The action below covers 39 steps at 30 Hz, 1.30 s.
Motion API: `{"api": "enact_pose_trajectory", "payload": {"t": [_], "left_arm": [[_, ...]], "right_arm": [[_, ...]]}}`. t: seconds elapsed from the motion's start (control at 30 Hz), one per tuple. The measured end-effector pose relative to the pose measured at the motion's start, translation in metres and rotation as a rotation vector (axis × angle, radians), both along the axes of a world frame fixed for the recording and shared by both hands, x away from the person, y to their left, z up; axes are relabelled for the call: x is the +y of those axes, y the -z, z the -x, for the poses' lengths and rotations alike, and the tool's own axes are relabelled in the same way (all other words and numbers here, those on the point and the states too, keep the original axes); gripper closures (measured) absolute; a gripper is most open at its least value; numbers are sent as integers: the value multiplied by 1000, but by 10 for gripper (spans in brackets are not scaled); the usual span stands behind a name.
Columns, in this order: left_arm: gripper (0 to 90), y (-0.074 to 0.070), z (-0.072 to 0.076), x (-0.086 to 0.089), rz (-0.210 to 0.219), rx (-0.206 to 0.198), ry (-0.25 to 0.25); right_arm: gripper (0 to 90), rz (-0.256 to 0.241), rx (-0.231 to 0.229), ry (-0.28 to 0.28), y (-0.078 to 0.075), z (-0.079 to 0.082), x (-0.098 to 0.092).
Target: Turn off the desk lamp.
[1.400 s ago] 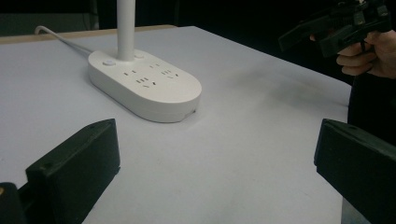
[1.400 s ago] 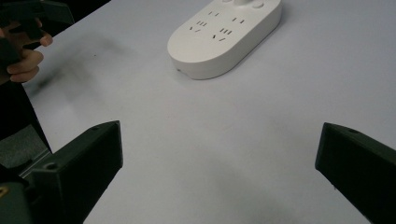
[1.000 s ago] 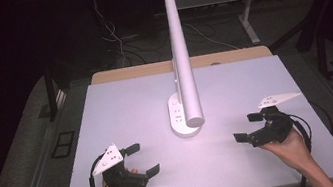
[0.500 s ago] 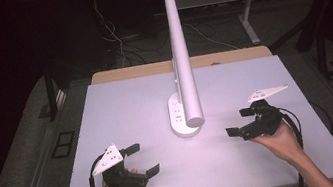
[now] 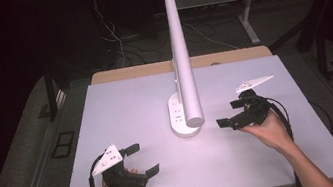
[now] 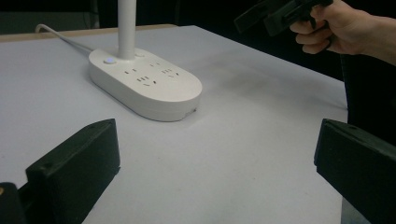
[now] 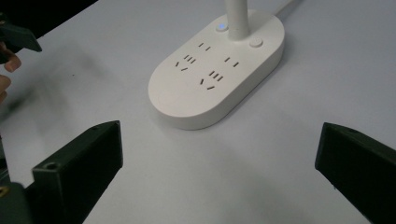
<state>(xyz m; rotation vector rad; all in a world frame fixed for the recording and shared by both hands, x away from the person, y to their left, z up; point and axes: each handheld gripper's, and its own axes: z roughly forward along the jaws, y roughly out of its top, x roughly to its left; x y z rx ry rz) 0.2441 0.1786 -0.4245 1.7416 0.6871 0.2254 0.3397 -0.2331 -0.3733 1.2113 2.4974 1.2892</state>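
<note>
The desk lamp [image 5: 182, 70] stood mid-worktop [image 5: 121, 110] on its socketed base [image 5: 182, 116]. The right hand-held gripper [image 5: 231, 113], jaws wide and empty, hovered just beside the base; the left hand-held gripper [image 5: 141, 159], equally wide, waited nearer the person. An approach, probably; next would come closing in on the base or its button.

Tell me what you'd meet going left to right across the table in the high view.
Left gripper → lamp base with sockets → right gripper.
</note>
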Motion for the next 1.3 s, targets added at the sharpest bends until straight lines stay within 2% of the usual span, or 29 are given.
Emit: {"api": "enact_pose_trajectory", "payload": {"t": [0.27, 0.4, 0.47, 0.67, 0.77, 1.13, 1.17, 1.2, 1.23, 1.3], "left_arm": [[0, 0, 0, -1, 2, 1, 4], [0, 0, 0, -1, 6, 2, 3], [0, 0, 0, 0, 6, 0, 3], [0, -1, 0, 1, 7, -1, 0], [0, -1, 0, 1, 7, 0, 1], [0, 0, 0, 1, 7, 0, 2], [0, 0, -1, 2, 9, 2, 2], [0, 0, -1, 2, 9, 2, 2], [0, 0, -1, 2, 9, 2, 2], [0, -1, -1, 2, 7, 1, 5]], "right_arm": [[8, 9, 22, 12, 3, -22, 11], [8, 6, 8, 15, 2, -32, 15], [8, -3, 14, 17, 2, -38, 18], [8, 12, 25, 16, 1, -52, 26], [8, 18, 14, 23, -1, -59, 28], [9, 20, 15, 30, -6, -82, 40], [50, 26, 13, 31, -6, -84, 41], [50, 26, 13, 31, -6, -84, 41], [152, 32, -4, 18, -6, -87, 43], [198, 29, -6, 18, -5, -91, 44]]}}
